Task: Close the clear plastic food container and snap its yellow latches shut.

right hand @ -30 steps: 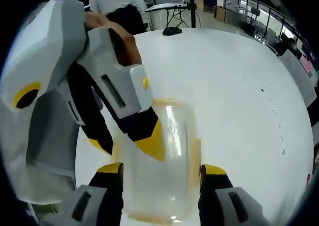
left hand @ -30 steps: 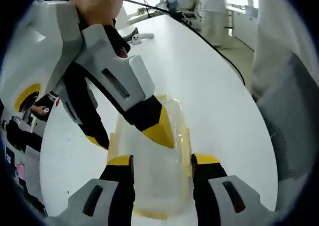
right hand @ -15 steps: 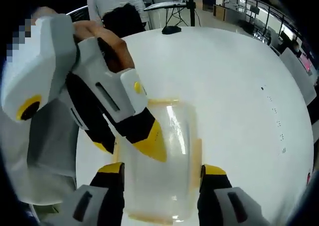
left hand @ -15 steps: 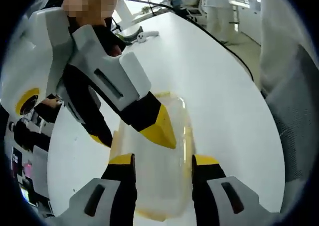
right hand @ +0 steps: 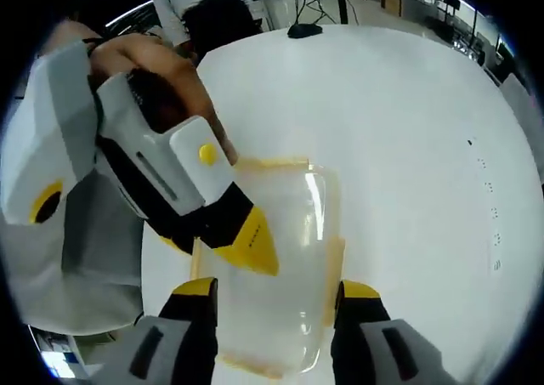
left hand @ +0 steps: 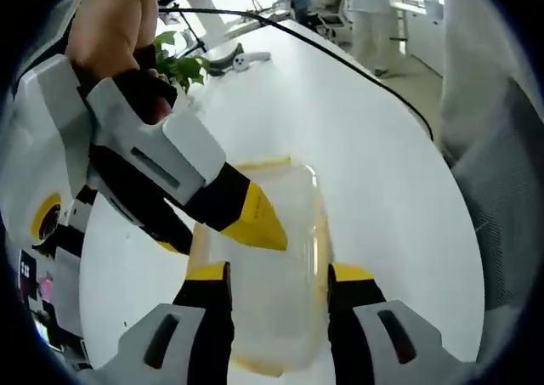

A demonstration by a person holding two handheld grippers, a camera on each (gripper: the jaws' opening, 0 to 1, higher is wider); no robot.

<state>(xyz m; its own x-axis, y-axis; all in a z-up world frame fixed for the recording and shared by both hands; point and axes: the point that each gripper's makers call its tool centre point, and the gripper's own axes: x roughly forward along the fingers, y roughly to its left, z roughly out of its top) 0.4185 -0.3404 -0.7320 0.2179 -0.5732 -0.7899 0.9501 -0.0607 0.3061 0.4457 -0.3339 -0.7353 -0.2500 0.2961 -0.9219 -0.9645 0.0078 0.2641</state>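
The clear plastic food container (left hand: 272, 266) lies on the white table (left hand: 357, 130) with its lid on. The left gripper (left hand: 276, 274) has its jaws spread, one at each long side. In the right gripper view the same container (right hand: 280, 266) sits between the parted jaws of the right gripper (right hand: 276, 290). Each view catches the other gripper reaching in, one yellow tip over the lid; whether it touches is unclear. The yellow latches (right hand: 336, 266) show faintly along the edges, their state hard to read.
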